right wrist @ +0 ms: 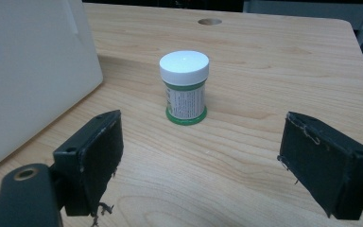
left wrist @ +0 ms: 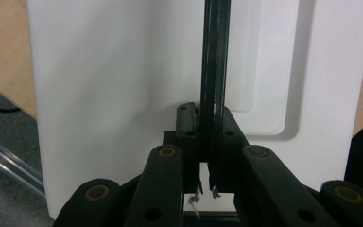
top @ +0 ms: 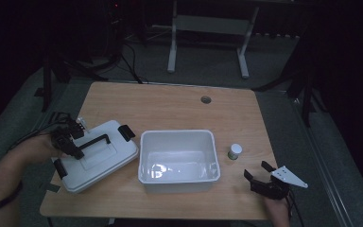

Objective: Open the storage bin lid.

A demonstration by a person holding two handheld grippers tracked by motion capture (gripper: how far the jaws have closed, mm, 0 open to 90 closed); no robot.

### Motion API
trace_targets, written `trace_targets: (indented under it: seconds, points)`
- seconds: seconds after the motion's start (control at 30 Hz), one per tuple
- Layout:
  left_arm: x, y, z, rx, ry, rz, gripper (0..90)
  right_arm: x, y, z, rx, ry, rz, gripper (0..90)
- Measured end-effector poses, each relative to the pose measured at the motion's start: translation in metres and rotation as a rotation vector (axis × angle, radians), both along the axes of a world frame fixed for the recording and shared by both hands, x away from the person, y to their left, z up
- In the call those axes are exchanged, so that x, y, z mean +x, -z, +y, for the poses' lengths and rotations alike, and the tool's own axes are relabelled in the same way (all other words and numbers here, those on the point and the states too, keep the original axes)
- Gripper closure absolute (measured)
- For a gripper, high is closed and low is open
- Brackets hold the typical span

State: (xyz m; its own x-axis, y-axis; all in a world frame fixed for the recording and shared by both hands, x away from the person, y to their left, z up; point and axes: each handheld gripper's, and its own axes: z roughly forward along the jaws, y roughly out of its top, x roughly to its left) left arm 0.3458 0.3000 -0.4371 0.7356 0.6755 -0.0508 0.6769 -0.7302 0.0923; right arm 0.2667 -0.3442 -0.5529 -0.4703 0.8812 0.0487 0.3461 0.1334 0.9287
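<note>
A white lid (top: 105, 160) with a black handle (top: 97, 140) lies flat on the wooden table, left of an open white bin (top: 179, 182). My left gripper (top: 73, 146) is shut on that handle near its left end. In the left gripper view the jaws (left wrist: 207, 127) pinch the thin black handle (left wrist: 213, 71) over the white lid (left wrist: 113, 94). A small green-labelled jar with a white cap (top: 235, 151) stands upright just right of the bin. My right gripper (top: 257, 170) is open near the table's front right, short of the jar (right wrist: 184, 87), its jaws (right wrist: 208, 156) spread wide and holding nothing.
The bin's white wall (right wrist: 33, 71) rises close to the left of the jar. A black latch (top: 126, 131) sticks out from the lid's far end. A cable hole (top: 205, 99) is in the table's far middle. White stand legs (top: 172, 52) are on the floor behind.
</note>
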Motion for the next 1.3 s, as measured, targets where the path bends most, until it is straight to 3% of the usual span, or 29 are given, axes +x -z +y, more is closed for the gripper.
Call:
trace_targets:
  seconds: [0.2, 0.47, 0.93, 1.1, 1.2, 1.23, 1.3]
  points:
    - [0.002, 0.016, -0.005, -0.012, 0.002, 0.021, 83.6, 0.000, 0.000, 0.000, -0.003, 0.000, 0.001, 13.9]
    - [0.002, 0.034, -0.008, 0.006, 0.004, 0.055, 83.6, 0.000, 0.000, 0.000, -0.004, -0.003, 0.004, 13.9]
    - [0.001, 0.053, -0.009, -0.023, 0.006, 0.091, 83.4, 0.000, 0.000, 0.000, -0.009, -0.007, 0.004, 13.9]
    - [0.001, 0.056, -0.006, -0.043, -0.012, 0.088, 83.4, 0.000, 0.000, 0.000, -0.006, -0.001, 0.003, 13.9]
    - [0.001, 0.056, -0.008, -0.036, 0.003, 0.086, 83.1, 0.000, 0.000, 0.000, -0.005, 0.001, 0.004, 13.9]
    - [0.001, 0.056, -0.008, -0.038, 0.012, 0.090, 82.1, 0.000, 0.000, 0.000, -0.006, 0.001, 0.004, 13.9]
    - [0.000, 0.054, -0.010, -0.037, 0.033, 0.091, 68.0, 0.001, 0.000, 0.000, -0.002, 0.002, 0.008, 13.9]
